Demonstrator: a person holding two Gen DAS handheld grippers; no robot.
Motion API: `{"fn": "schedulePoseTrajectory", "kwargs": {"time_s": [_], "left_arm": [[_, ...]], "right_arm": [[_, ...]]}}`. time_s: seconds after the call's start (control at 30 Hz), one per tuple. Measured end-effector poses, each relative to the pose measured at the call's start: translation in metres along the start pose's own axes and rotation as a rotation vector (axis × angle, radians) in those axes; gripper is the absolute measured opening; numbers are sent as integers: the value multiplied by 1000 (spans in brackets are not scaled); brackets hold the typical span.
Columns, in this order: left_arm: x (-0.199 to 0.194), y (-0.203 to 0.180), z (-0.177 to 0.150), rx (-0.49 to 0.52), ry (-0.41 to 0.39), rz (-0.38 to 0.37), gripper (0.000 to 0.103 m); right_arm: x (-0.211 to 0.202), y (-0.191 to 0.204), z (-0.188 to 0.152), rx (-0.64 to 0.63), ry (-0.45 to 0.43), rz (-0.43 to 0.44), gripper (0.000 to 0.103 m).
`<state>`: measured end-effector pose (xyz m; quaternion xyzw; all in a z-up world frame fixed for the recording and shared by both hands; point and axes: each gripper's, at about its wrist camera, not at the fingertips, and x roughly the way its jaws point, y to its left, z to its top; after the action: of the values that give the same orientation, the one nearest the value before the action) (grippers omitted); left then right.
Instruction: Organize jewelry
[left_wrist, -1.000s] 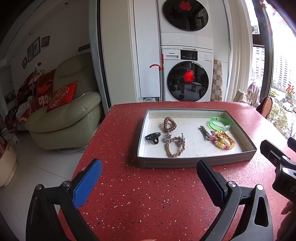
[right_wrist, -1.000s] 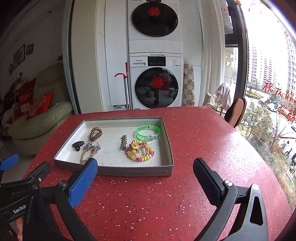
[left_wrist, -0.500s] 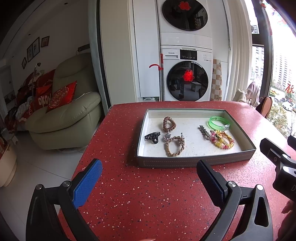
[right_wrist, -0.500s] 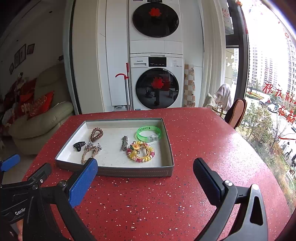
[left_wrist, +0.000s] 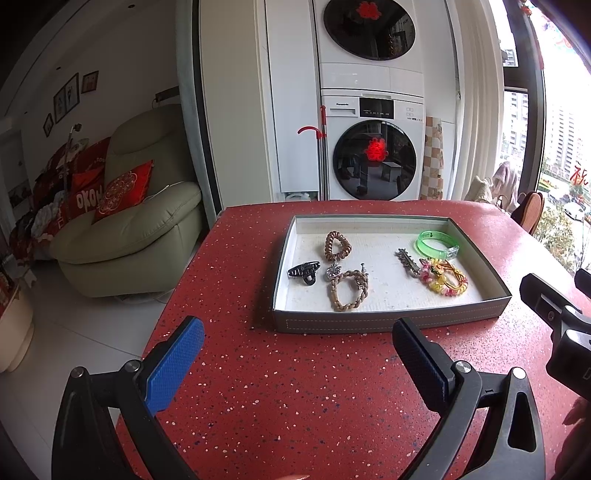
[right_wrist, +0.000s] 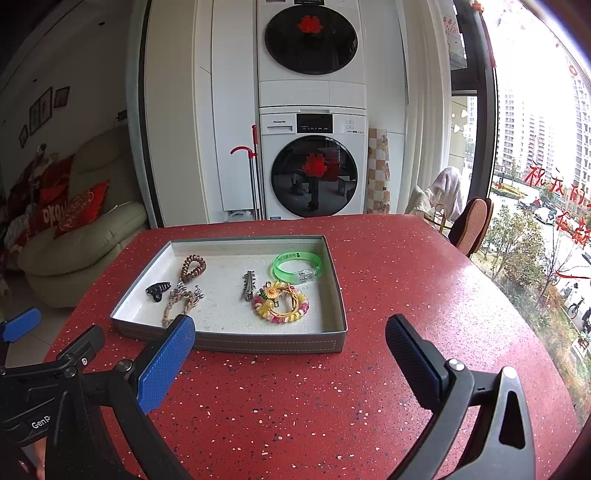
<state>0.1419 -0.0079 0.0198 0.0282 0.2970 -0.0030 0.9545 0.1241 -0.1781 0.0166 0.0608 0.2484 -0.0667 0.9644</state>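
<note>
Left gripper (left_wrist: 297, 356): I am holding it wide open above the red surface (left_wrist: 295, 398), short of the tray's near wall; nothing is lying between its pads.
Right gripper (right_wrist: 290, 349): I am holding it wide open as well, gripping nothing, its blue pad (right_wrist: 166, 363) showing just in front of the tray's near left corner.
Tray (left_wrist: 391, 319): a grey, shallow box is sitting flat on the surface ahead of both grippers, white-lined inside.
Black clip (left_wrist: 304, 272): it is lying in the tray's left part, near the left wall.
Coil tie (left_wrist: 337, 245): the brown spiral is lying behind the clip, toward the far wall.
Braided bracelet (left_wrist: 349, 290): it is lying just in front of the coil tie, a small silver charm (left_wrist: 332, 272) sitting between the two.
Silver clip (left_wrist: 408, 261): it is lying right of centre, angled.
Beaded bracelet (left_wrist: 445, 282): the yellow and pink ring is lying just beside the silver clip, toward the near right.
Green bangle (left_wrist: 437, 243): it is lying at the tray's far right, behind the beaded bracelet.
Contact: neither gripper is touching the tray or any piece.
</note>
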Motion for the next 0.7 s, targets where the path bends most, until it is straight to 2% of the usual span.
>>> {"fn": "schedulePoseTrajectory", "kwargs": {"time_s": [0.7], "left_arm": [[1,-4,-1,6,3,-5,103]], "right_arm": [[-1,0,2,-1,1,4,103]]}}
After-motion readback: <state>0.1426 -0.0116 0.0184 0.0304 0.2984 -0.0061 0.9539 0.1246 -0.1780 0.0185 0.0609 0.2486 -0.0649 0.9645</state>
